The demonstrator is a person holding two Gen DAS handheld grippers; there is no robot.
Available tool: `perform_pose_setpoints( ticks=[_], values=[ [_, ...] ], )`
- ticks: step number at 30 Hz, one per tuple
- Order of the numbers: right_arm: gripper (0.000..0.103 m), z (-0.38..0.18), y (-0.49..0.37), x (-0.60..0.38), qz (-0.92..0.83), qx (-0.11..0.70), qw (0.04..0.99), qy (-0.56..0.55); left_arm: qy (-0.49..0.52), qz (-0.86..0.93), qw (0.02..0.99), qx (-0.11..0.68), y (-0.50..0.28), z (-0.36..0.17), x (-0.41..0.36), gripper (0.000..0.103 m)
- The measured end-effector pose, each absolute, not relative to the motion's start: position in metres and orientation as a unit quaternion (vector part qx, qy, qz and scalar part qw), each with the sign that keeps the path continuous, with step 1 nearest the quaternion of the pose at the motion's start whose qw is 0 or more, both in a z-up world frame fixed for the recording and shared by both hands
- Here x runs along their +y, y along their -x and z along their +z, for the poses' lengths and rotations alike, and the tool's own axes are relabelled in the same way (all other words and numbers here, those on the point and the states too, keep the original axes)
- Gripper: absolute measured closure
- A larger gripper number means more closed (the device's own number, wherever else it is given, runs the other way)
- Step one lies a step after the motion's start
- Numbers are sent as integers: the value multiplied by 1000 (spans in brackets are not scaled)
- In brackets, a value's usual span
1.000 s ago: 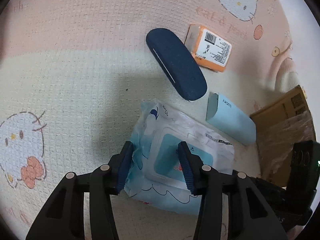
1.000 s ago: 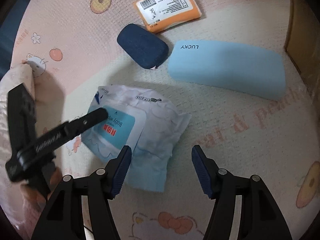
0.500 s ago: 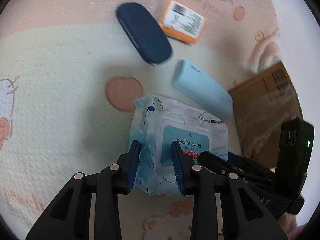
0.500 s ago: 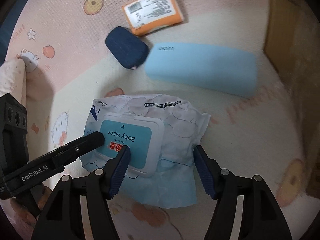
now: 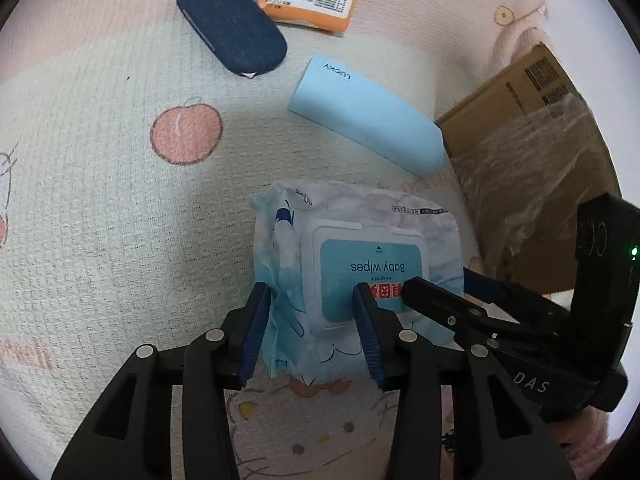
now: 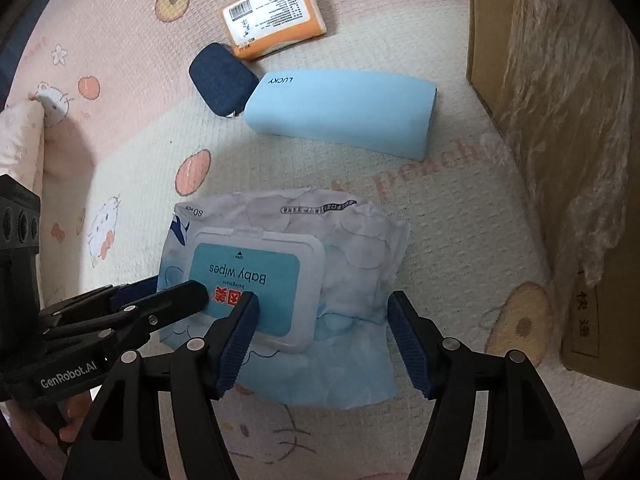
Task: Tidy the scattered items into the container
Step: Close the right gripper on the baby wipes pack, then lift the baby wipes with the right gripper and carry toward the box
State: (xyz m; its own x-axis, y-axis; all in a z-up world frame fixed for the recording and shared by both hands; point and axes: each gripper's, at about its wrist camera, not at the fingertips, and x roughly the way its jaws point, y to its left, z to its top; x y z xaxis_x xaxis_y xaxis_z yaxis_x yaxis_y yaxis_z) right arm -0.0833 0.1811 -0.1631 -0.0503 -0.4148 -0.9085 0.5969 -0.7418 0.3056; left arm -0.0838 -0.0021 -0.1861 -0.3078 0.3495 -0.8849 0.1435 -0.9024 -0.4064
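Left wrist fisheye close above the pink-and-cream cartoon-print mat (image 5: 100, 200), facing steeply down, right wrist fisheye likewise, beside it, both sharing the white-and-blue soft baby-wipes pack (image 5: 360, 248) (image 6: 280, 256) and brown cardboard box (image 5: 532, 152) (image 6: 492, 40)

Wipes pack (image 6: 280, 264): lid label reads "Baby wipes", corner "80 pcs". Light blue case (image 6: 340, 114): "LUCKY" at one end. Left gripper (image 6: 176, 300) body: "GenRobot.AI". Blanket (image 6: 440, 168) print: "peach". Orange packet (image 6: 272, 14): barcode, small print unreadable.
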Motion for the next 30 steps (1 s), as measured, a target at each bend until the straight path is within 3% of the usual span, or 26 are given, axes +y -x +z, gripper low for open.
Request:
perform_pose_setpoints(
  ticks=[12,21,24,30],
  values=[
    [28,-190,105,196,-669,-48,342,-658,584,780,51,-218,94,-186,-2,61],
    [28,-187,97,193,-679,-35,351,-644,590,771,64,-233,92,-191,-6,60],
    [31,-185,91,193,-696,-37,357,-622,585,768,62,-253,90,-196,-11,56],
    [45,-171,89,199,-715,-45,355,-601,572,786,39,-231,82,-182,-1,65]
  ],
)
